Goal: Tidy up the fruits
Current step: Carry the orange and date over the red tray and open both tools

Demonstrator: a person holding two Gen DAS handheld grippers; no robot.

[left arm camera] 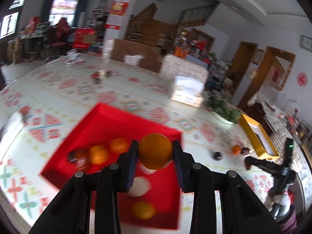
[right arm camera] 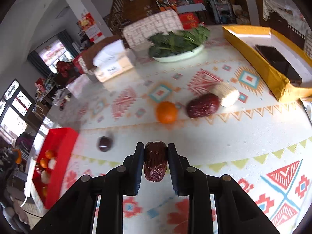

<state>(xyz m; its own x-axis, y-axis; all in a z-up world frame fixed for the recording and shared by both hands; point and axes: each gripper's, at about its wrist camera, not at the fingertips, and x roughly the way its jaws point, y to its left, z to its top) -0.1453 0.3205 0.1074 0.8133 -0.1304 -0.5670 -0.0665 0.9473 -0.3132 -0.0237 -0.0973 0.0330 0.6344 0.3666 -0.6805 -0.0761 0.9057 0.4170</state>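
My left gripper (left arm camera: 155,152) is shut on an orange (left arm camera: 155,151) and holds it above the red tray (left arm camera: 117,117). The tray holds several oranges (left arm camera: 98,154), a dark date and white round pieces (left arm camera: 139,186). My right gripper (right arm camera: 155,156) is shut on a dark red date (right arm camera: 155,163) above the patterned tablecloth. On the cloth ahead of it lie an orange (right arm camera: 166,112), a large red date (right arm camera: 202,105), a smaller date (right arm camera: 105,143) and a pale roll (right arm camera: 226,93). The red tray also shows at the left of the right wrist view (right arm camera: 60,148).
A plate of green leaves (right arm camera: 177,41), a tissue box (right arm camera: 111,64) and a yellow box (right arm camera: 259,56) with a phone in it stand at the table's far side. Small dark fruits lie far off (left arm camera: 100,76). The right gripper shows at the left wrist view's right edge (left arm camera: 273,165).
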